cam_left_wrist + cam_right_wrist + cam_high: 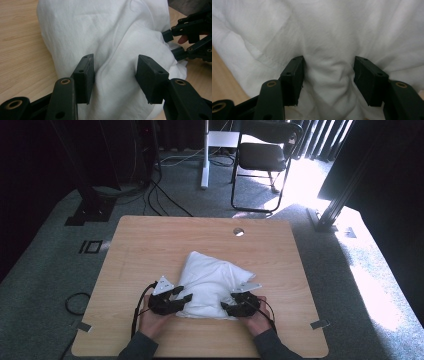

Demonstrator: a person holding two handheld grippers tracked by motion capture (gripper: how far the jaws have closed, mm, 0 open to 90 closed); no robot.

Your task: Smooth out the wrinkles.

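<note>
High view places the white pillow (212,285) near the front middle of my wooden surface (135,250), with my left gripper (181,299) at its near left edge and my right gripper (231,307) at its near right edge. Left gripper view adds what that misses: my jaws stand parted with a ridge of pillow cloth bulging between them, and my other gripper sits at the far side. Right gripper view has a bunched fold between parted jaws. Whether the pads press the fabric I cannot tell.
</note>
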